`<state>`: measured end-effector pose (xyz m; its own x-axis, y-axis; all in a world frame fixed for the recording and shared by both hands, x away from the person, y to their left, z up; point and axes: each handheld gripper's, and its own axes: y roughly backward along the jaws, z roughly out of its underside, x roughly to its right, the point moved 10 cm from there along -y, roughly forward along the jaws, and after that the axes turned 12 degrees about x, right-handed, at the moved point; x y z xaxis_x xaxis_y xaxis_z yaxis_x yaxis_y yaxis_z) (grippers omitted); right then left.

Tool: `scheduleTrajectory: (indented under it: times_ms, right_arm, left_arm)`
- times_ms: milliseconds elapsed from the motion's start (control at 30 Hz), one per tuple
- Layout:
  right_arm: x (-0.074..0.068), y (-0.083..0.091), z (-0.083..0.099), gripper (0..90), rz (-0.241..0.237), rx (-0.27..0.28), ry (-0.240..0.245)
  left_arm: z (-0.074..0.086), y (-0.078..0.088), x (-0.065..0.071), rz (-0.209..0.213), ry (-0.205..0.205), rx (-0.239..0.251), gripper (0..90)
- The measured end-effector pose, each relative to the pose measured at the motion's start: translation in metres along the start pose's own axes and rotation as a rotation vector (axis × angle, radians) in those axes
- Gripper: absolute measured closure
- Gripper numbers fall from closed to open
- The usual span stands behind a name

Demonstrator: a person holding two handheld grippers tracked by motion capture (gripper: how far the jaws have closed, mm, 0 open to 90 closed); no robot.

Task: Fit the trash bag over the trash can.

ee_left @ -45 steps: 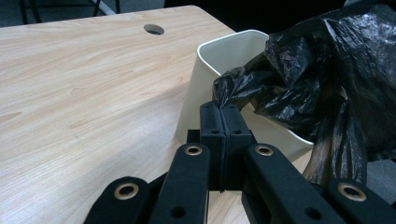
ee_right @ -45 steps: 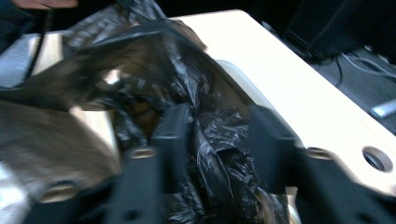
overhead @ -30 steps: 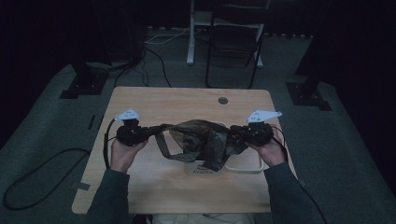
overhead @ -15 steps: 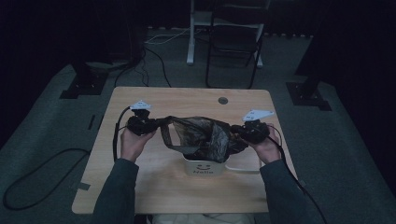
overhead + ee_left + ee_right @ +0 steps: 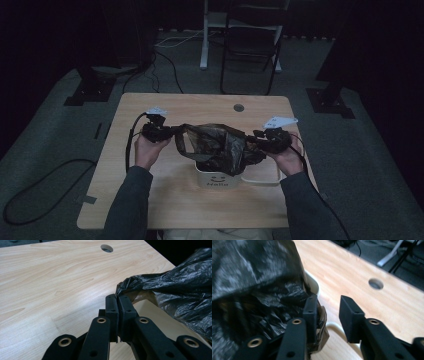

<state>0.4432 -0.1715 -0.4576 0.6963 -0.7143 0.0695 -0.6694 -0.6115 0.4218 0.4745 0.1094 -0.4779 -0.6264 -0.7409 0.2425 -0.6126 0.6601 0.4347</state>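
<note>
While your forearms come in over the near edge of the table [image 5: 150, 200], the white bin [image 5: 220, 177] sits closest to you, a little right of the middle and nearer the near edge than the far one, its front printed with a smiley face and a word. The black plastic bag [image 5: 215, 145] hangs into the bin and is stretched between your two hands above it, its mouth gaping toward the left. Your left gripper [image 5: 167, 132] has its jaws pressed together on the bag's left rim; in the left gripper view the pads [image 5: 111, 305] meet with a pinch of the film [image 5: 175, 285] caught at their tips. Your right gripper [image 5: 257, 137] has just been opening: in the right gripper view its jaws stand partly apart with bare gap between them, the bag [image 5: 249, 290] lying against the outside of one finger [image 5: 310, 308], so nothing is clamped there. Farther off, a round cable hole [image 5: 239, 107] sits near the table's far edge.
</note>
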Motion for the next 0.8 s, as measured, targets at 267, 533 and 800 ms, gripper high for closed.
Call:
scheduleTrajectory:
  times_ms: [267, 533, 800]
  right_arm:
    - [-0.015, 0.017, -0.031, 55.3, -0.036, 0.07, 0.03]
    - [-0.034, 0.02, -0.047, 50.0, -0.091, 0.103, 0.053]
    - [-0.052, 0.02, -0.057, 46.7, -0.133, 0.118, 0.074]
  left_arm:
    - [-0.001, 0.001, 0.004, 0.005, -0.013, -0.002, 87.4]
    - [-0.001, 0.003, 0.005, 0.01, -0.019, -0.002, 87.4]
    - [-0.002, 0.003, 0.007, 0.011, -0.023, -0.001, 87.4]
